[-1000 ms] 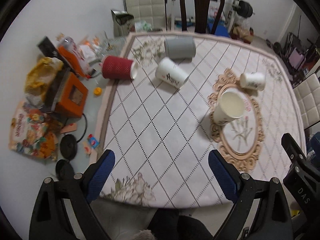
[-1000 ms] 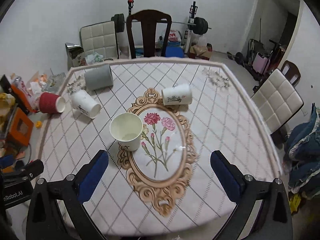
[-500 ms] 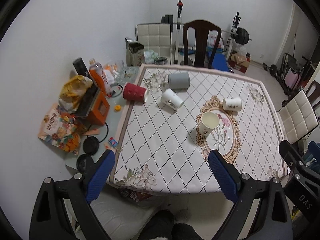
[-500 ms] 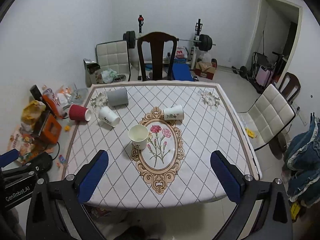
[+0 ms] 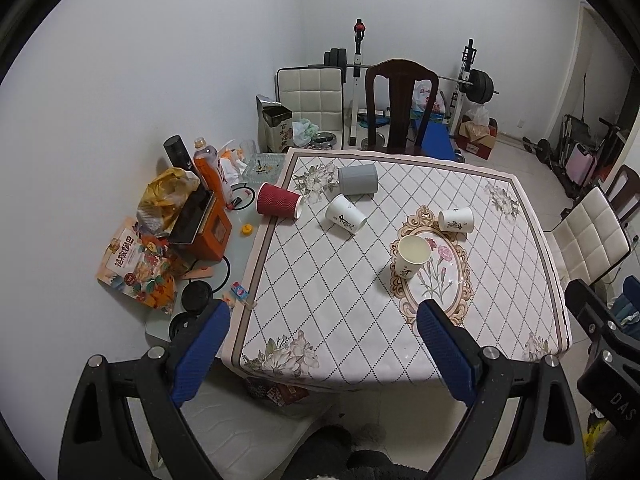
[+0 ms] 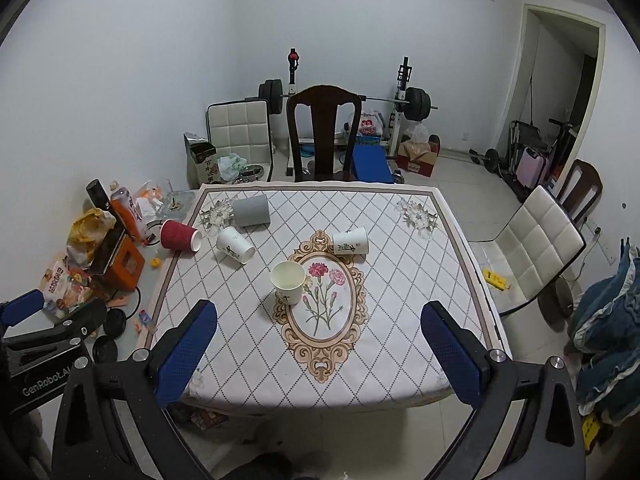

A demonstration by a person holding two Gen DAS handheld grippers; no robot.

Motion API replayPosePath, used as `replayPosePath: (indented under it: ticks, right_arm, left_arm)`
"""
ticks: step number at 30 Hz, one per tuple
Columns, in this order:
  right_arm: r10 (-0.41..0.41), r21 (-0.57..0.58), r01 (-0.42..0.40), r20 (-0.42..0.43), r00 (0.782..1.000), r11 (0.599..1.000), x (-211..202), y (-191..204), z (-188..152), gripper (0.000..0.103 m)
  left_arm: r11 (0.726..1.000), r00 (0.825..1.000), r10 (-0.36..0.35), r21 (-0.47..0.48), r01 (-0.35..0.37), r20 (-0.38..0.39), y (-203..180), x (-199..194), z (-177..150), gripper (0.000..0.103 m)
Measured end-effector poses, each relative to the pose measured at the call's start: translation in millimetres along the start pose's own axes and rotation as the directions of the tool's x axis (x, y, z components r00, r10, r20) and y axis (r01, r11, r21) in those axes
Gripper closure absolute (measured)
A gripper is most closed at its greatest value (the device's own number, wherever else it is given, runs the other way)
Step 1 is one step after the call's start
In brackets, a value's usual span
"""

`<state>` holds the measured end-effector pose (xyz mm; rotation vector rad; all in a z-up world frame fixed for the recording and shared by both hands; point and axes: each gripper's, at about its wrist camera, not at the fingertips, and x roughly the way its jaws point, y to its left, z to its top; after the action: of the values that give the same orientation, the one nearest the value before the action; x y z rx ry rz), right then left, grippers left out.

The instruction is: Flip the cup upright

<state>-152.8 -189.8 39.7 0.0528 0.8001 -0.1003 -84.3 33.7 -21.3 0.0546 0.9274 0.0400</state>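
Observation:
One white paper cup (image 5: pixel 412 257) (image 6: pixel 288 282) stands upright at the left edge of the oval flower motif. Several cups lie on their sides: a white one (image 5: pixel 456 220) (image 6: pixel 350 241) behind the motif, a white one (image 5: pixel 346 214) (image 6: pixel 235 245) at the left, a grey one (image 5: pixel 358 179) (image 6: pixel 251 210) at the back left, and a red ribbed one (image 5: pixel 279 201) (image 6: pixel 179 235) at the cloth's left edge. My left gripper (image 5: pixel 323 330) and right gripper (image 6: pixel 319 331) are both open and empty, high above the table's near edge.
The table (image 6: pixel 400 280) has a diamond-pattern cloth. Snack bags, an orange box (image 5: pixel 206 232) and bottles crowd the bare strip on the left. A dark wooden chair (image 6: pixel 324 132) stands behind the table, a white chair (image 6: pixel 540 248) to the right, and weights along the back wall.
Both grippers have pulled up and back from the table, so the whole table and room now show. The cups have not moved. Both stay open.

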Motion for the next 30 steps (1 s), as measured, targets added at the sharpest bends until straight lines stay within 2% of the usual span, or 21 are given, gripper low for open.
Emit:
replayPosePath:
  ticks: [30]
  right_arm:
    - [0.009, 0.003, -0.009, -0.013, 1.0, 1.0, -19.2, -6.7, -10.6, 0.0]
  left_arm:
    - [1.0, 0.999, 0.025, -0.008, -0.024, 0.021, 6.9, -21.5, -6.6, 0.008]
